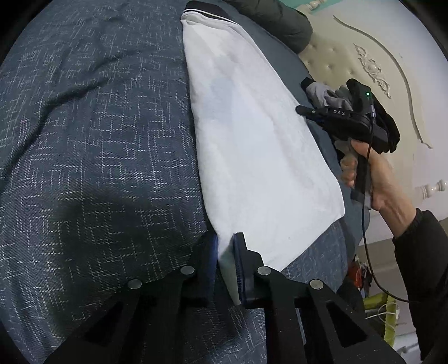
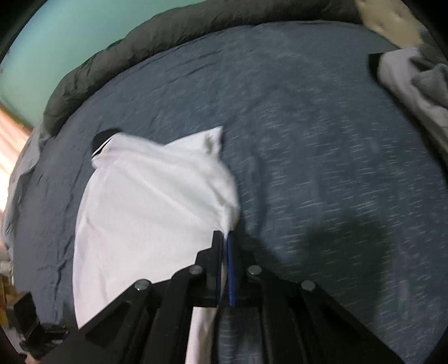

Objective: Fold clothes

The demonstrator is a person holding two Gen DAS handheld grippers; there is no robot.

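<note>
I pinch the white shirt [image 1: 252, 145] in my left gripper [image 1: 226, 252] and my right gripper [image 2: 224, 243], both closed on its edges. Grey clothes [image 2: 414, 81] lie far beyond my fingers on the blue bed cover [image 2: 308, 112].

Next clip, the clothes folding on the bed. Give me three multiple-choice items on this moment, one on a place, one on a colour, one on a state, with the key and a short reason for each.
1. Where does the white garment lie?
A. On the dark blue bedspread
B. On a wooden floor
C. Over a chair back

2. What colour is the collar at the garment's far end?
A. Red
B. Black with a thin white line
C. Yellow

3. What is the left claw doing?
A. Standing wide open above the bed
B. Shut on a grey sock
C. Shut on the white garment's near edge

Key:
1 A: the patterned blue cover shows on all sides of the cloth.
2 B: a dark band with a pale stripe caps the far end.
3 C: white fabric is pinched between its two fingers; the right claw likewise grips another corner.
</note>
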